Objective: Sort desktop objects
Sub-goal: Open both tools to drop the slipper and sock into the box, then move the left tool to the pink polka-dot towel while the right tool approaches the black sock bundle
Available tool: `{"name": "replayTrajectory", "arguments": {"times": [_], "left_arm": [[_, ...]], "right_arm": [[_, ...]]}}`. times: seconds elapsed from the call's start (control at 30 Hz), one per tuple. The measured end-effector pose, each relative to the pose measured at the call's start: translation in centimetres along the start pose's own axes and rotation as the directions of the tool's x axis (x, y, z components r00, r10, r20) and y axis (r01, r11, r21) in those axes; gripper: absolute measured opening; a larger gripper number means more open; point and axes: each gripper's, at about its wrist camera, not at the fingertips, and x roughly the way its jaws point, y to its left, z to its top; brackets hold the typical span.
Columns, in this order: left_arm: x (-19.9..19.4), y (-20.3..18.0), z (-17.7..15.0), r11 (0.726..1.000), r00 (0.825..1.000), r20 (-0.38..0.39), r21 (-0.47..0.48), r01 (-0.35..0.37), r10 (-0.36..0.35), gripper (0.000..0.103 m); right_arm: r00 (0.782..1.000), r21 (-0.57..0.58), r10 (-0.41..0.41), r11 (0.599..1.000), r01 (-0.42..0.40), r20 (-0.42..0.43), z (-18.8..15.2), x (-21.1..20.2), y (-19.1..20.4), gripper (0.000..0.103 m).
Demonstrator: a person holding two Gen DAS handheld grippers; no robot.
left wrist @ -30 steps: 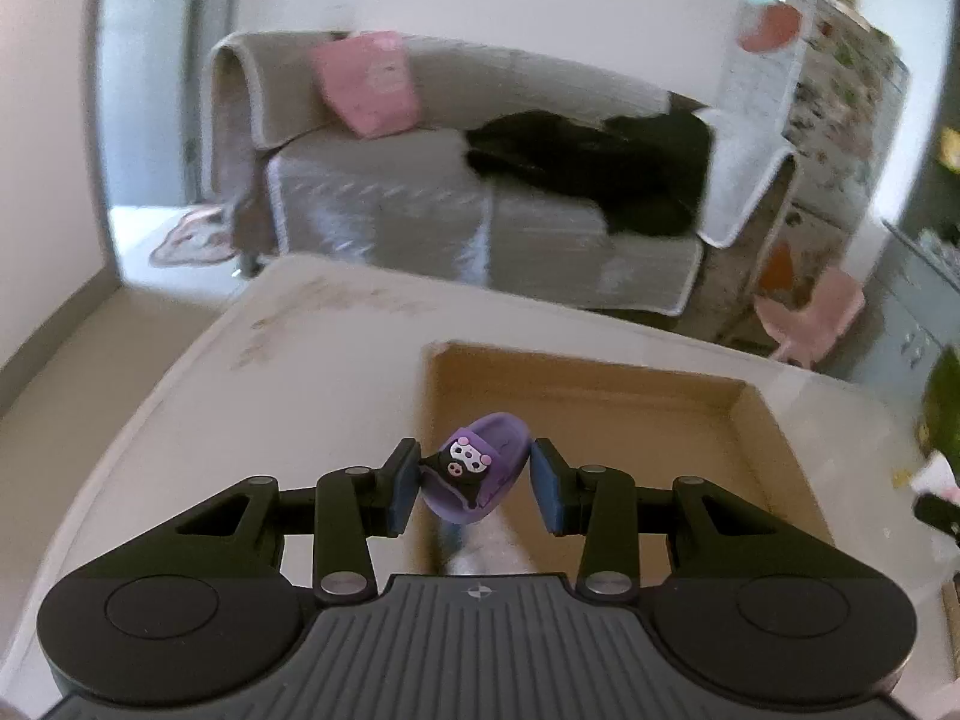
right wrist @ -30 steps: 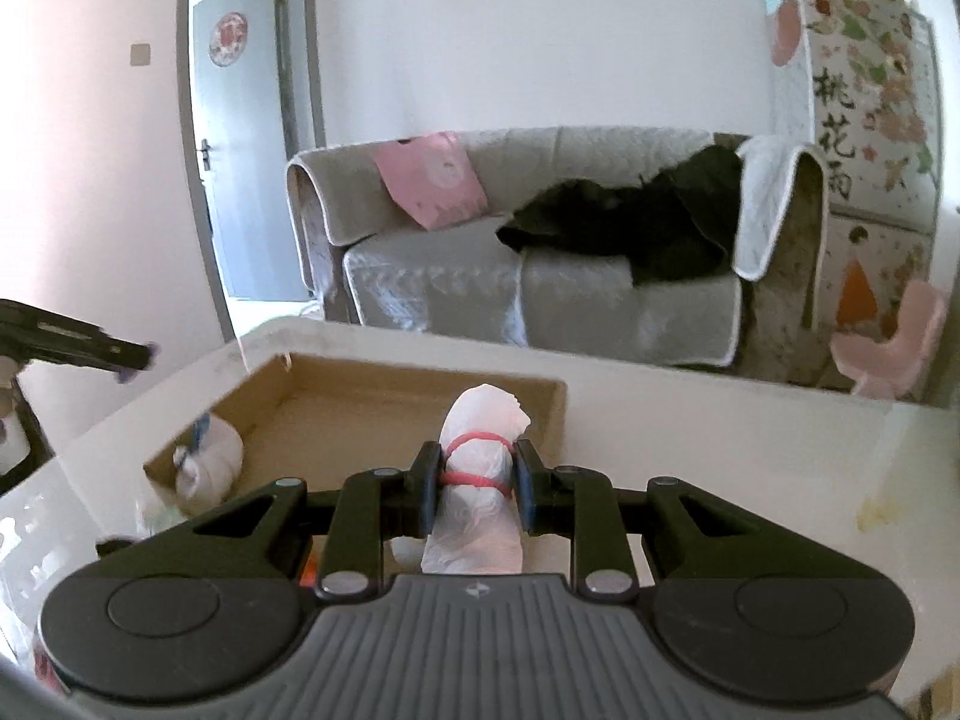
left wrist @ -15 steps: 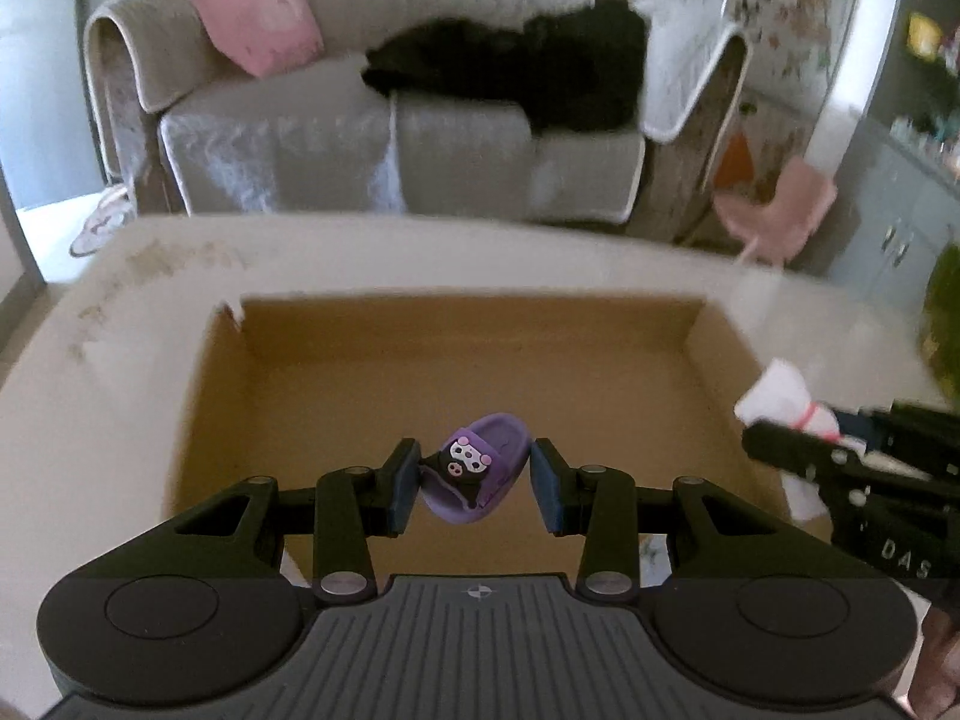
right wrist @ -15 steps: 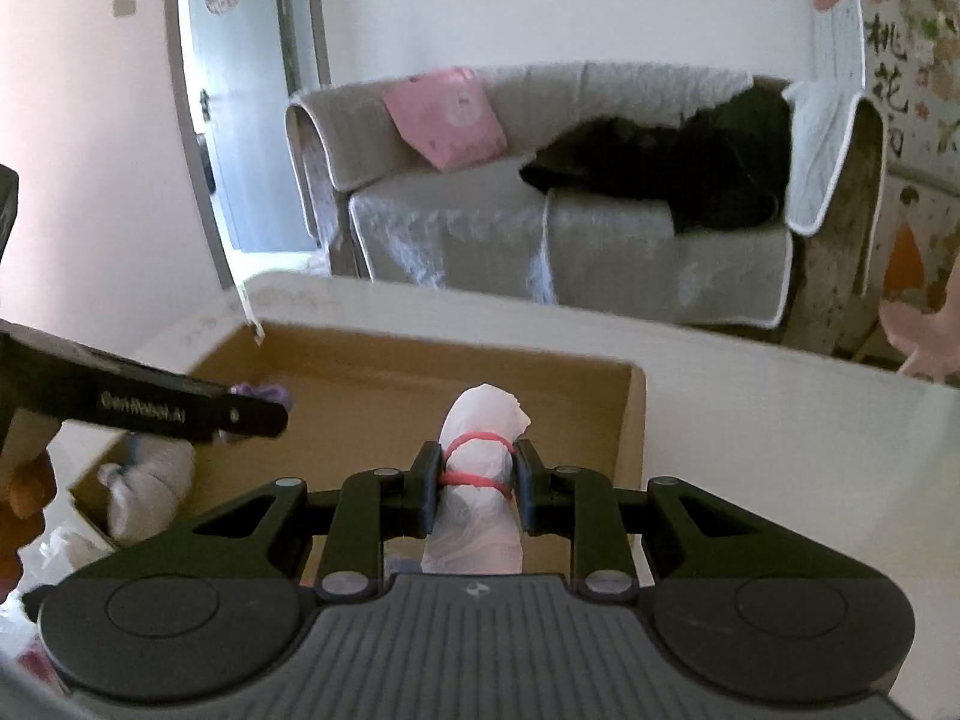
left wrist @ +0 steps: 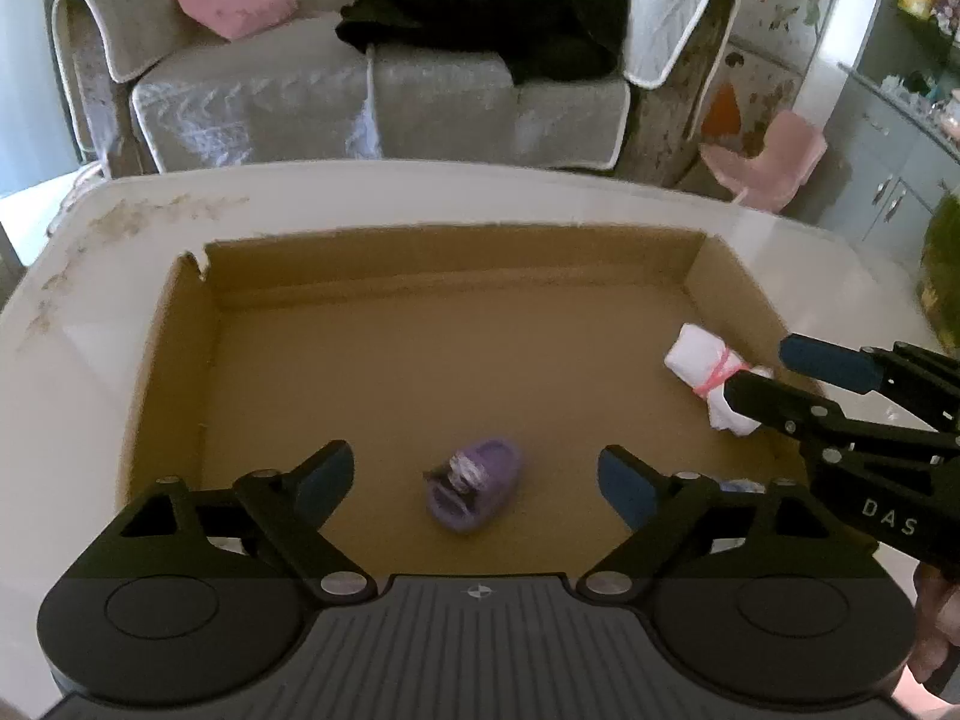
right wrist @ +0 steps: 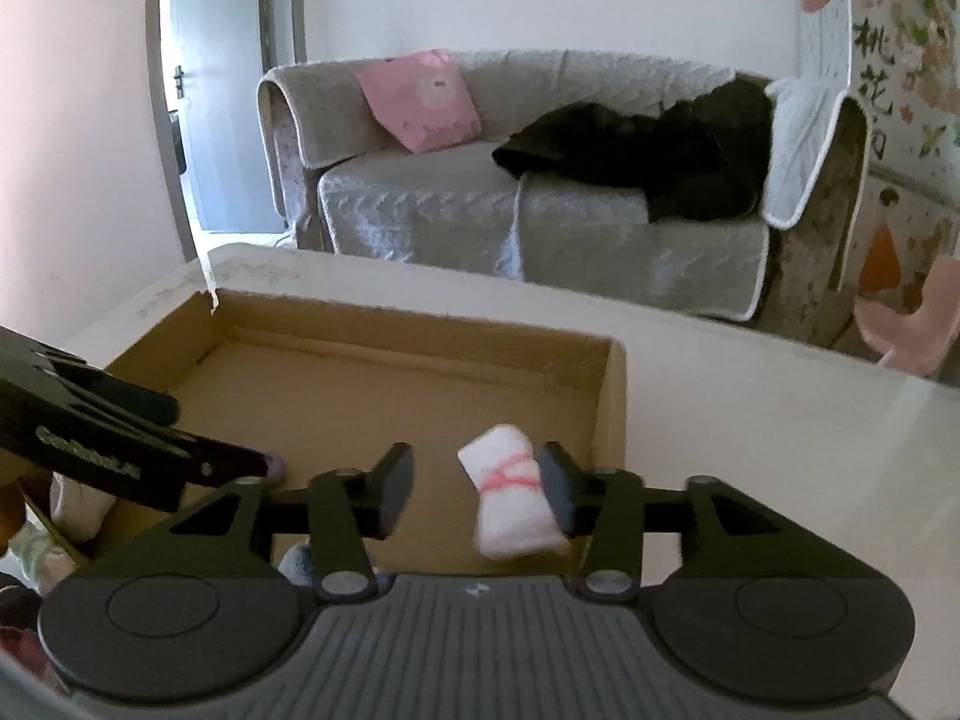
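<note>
An open cardboard box (left wrist: 456,235) sits on the white table. My left gripper (left wrist: 474,479) hangs over the box's near part, jaws wide and still opening. Below and between them a small purple slipper toy (left wrist: 480,489), blurred, is free of both pads. At the box's right wall, my right gripper (right wrist: 477,480) has its jaws opening. A white bundle tied with a pink rubber band (right wrist: 510,501) is between them, tilted and blurred. It leans by the right pad and is clear of the left pad. In the left wrist view the same bundle (left wrist: 699,363) shows at the right gripper (left wrist: 780,375).
Beyond the table's far edge stand a grey sofa (right wrist: 540,210) with a pink cushion (right wrist: 420,99) and dark clothing (right wrist: 660,144), and a pink chair (left wrist: 768,162). A pale bundle (right wrist: 78,504) lies at the box's near left. A hand (left wrist: 936,630) holds the right gripper.
Both pairs of jaws have opened. The purple slipper has left the left gripper and dropped toward the box floor. The white bundle has come loose in the right gripper and tipped sideways.
</note>
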Motion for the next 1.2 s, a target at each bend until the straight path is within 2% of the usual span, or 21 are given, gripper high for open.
{"name": "replayTrajectory", "arguments": {"times": [0.23, 0.37, 0.47, 0.57, 0.7, 0.83, 0.93, 1.03, 1.2], "left_arm": [[-5.3, 0.4, -0.6, 0.999, 0.995, 0.093, 0.038, -0.026, 0.022, 0.103], [-8.2, 1.1, -1.8, 0.998, 0.991, 0.128, 0.047, -0.032, 0.026, 0.103], [-9.9, 1.7, -3.5, 0.997, 0.991, 0.132, 0.059, -0.043, 0.035, 0.103], [-11.9, 1.7, -6.2, 0.991, 0.989, 0.139, 0.117, -0.071, 0.054, 0.103], [-14.6, 1.5, -9.5, 0.984, 0.984, 0.165, 0.149, -0.094, 0.069, 0.103], [-15.6, 2.4, -14.1, 0.993, 0.99, 0.142, 0.111, -0.038, 0.022, 0.103], [-14.8, 1.8, -16.4, 0.99, 0.995, 0.098, 0.137, 0.004, -0.017, 0.103], [-14.1, 1.0, -17.0, 0.985, 0.995, 0.083, 0.168, 0.035, -0.049, 0.103], [-12.7, 1.1, -17.0, 0.988, 0.995, 0.034, 0.126, 0.087, -0.092, 0.103]], "right_arm": [[0.999, -0.037, 0.019, 0.999, -0.018, 0.04, 0.2, -2.9, 0.4, 0.06], [0.998, -0.062, 0.035, 0.998, -0.031, 0.054, -0.6, -5.3, 0.9, 0.066], [0.998, -0.07, 0.039, 0.997, -0.035, 0.051, -1.8, -7.3, 0.6, 0.07], [0.998, -0.06, 0.038, 0.998, -0.035, 0.049, -3.1, -9.3, 0.5, 0.073], [0.998, -0.025, 0.047, 0.999, -0.046, 0.042, -6.1, -11.8, 0.8, 0.08], [0.999, -0.015, 0.029, 0.999, -0.028, 0.036, -8.6, -13.2, 1.8, 0.081], [0.999, -0.004, 0.024, 1.0, -0.024, 0.032, -9.7, -13.4, 2.3, 0.081], [1.0, 0.01, 0.021, 1.0, -0.021, 0.012, -10.5, -12.8, 2.3, 0.081], [1.0, 0.007, 0.01, 1.0, -0.01, -0.013, -10.7, -11.9, 2.5, 0.081]]}}
